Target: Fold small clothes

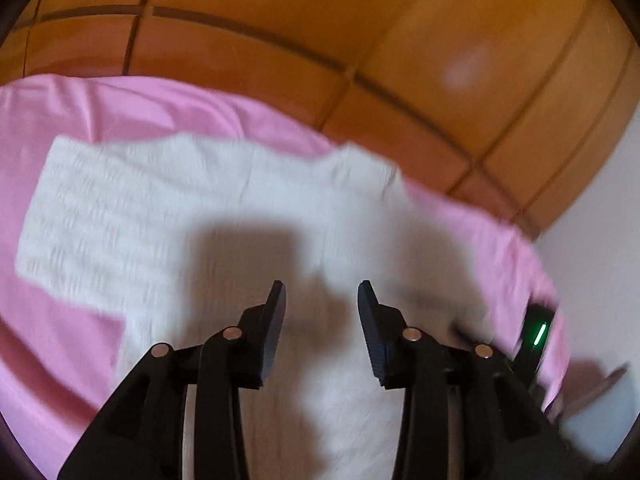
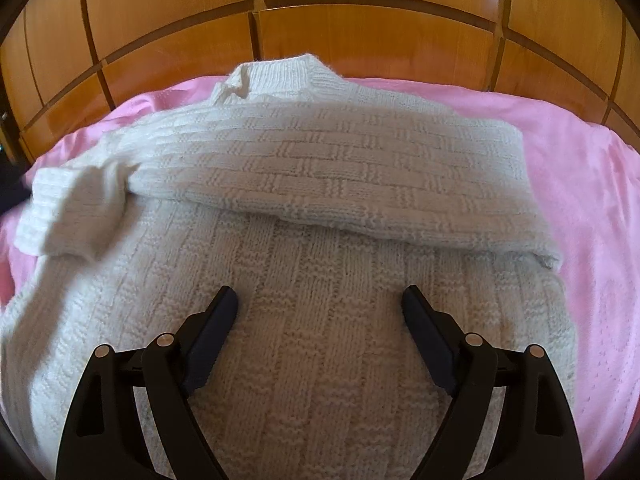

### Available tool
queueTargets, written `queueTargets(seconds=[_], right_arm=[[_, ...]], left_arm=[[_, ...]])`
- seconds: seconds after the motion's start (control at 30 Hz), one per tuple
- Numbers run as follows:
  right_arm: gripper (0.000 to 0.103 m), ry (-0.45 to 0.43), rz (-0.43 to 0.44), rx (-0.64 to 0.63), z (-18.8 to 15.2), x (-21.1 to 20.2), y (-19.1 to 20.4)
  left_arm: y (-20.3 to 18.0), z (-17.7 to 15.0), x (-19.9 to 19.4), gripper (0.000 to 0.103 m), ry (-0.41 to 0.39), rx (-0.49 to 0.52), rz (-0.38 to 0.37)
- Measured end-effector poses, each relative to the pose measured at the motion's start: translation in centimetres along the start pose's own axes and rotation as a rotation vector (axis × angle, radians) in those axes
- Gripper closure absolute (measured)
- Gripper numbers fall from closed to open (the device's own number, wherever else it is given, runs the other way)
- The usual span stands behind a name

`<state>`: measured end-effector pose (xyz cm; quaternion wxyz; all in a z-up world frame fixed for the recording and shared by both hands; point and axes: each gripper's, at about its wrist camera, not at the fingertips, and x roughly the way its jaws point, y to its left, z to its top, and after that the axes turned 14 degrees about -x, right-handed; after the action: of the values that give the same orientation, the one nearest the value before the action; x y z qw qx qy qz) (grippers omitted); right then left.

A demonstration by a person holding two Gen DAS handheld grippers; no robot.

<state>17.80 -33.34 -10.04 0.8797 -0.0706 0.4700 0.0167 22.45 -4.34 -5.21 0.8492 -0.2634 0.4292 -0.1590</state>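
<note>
Left view, my left gripper (image 1: 321,294): jaws partly apart, nothing between them, gripping nothing; it hung above the sweater.
Left view, sweater (image 1: 168,200): white knit, blurred, spread across the pink sheet (image 1: 52,352), reaching from the near edge to the far left; my gripper's shadow fell on its middle.
Left view, sheet: pink, showing on the left, along the far side and on the right of the sweater.
Left view, panels (image 1: 280,20): orange wood, beyond the sheet's far edge.
Left view, device (image 1: 536,336): a dark thing with a green light at the right edge, too blurred to name.
Right view, my right gripper (image 2: 320,304): jaws spread wide, released, empty, just over the near part of the sweater (image 2: 320,360).
Right view, sweater: sharp here, basket-weave knit; its body lay near, a folded part lay across the far side, the collar at the far end, a sleeve cuff (image 2: 60,216) on the left.
Right view, sheet (image 2: 592,200): pink, under the sweater, bare on the right and far left.
Right view, panels (image 2: 360,32): wood, behind the bed.
</note>
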Motion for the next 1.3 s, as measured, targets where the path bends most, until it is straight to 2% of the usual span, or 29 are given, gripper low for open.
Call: queueTargets(seconds=[0.07, 0.1, 0.13, 0.17, 0.2, 0.23, 0.3, 0.37, 0.5, 0.53, 0.6, 0.63, 0.8, 0.93, 0.97, 1.13, 1.3], right_arm=[[0.020, 0.006, 0.019, 0.009, 0.4, -0.4, 0.0], [0.024, -0.003, 0.048, 0.027, 0.8, -0.8, -0.1], [0.031, -0.021, 0.099, 0.048, 1.3, -1.3, -0.1], [0.034, -0.036, 0.161, 0.061, 1.9, -1.7, 0.2], [0.036, -0.041, 0.261, 0.062, 3.0, -1.7, 1.2], [0.041, -0.033, 0.327, 0.058, 3.8, -1.4, 2.1], [0.044, -0.013, 0.412, 0.030, 5.7, -0.4, 4.5], [0.044, 0.029, 0.454, 0.004, 7.4, 1.5, 7.0], [0.050, 0.091, 0.426, -0.050, 10.1, 5.0, 11.6], [0.073, 0.096, 0.413, -0.079, 10.7, 5.2, 12.4], [0.095, 0.082, 0.388, -0.118, 12.1, 4.2, 13.3], [0.098, 0.051, 0.386, -0.129, 12.6, 3.2, 13.4], [0.098, -0.160, 0.398, -0.082, 16.4, -4.0, 9.9], [0.098, -0.233, 0.354, 0.014, 17.6, -6.9, 4.7], [0.098, -0.239, 0.316, 0.034, 17.5, -7.1, 3.2], [0.098, -0.177, 0.180, 0.174, 14.9, -5.4, -3.7], [0.098, -0.052, 0.101, 0.309, 10.2, -1.9, -9.1]], left_arm=[[0.8, -1.8, 0.0, 0.067, 0.010, 0.017, 0.033], [1.2, -3.1, -0.4, 0.067, 0.011, 0.023, 0.053], [2.0, -4.3, -1.1, 0.067, 0.005, 0.022, 0.077], [3.4, -5.3, -2.2, 0.067, 0.011, 0.002, 0.083], [4.7, -5.5, -2.1, 0.067, 0.032, -0.045, 0.082], [5.7, -6.2, -2.1, 0.067, 0.039, -0.068, 0.084], [7.0, -6.9, -2.2, 0.067, 0.041, -0.089, 0.085], [7.3, -7.2, -2.2, 0.067, 0.039, -0.084, 0.077], [7.4, -8.0, -2.0, 0.067, 0.047, -0.083, 0.077], [7.3, -8.2, -2.1, 0.067, 0.049, -0.085, 0.074], [7.2, -8.0, -1.5, 0.067, 0.050, -0.090, 0.067], [7.3, -8.1, -1.4, 0.067, 0.050, -0.092, 0.062], [6.8, -8.3, -1.5, 0.067, 0.041, -0.083, 0.075], [6.8, -8.4, -1.5, 0.067, 0.040, -0.083, 0.078], [6.7, -8.4, -1.4, 0.067, 0.040, -0.082, 0.081], [6.3, -8.5, -1.1, 0.067, 0.037, -0.074, 0.095], [6.1, -8.5, -1.1, 0.067, 0.040, -0.068, 0.103]])
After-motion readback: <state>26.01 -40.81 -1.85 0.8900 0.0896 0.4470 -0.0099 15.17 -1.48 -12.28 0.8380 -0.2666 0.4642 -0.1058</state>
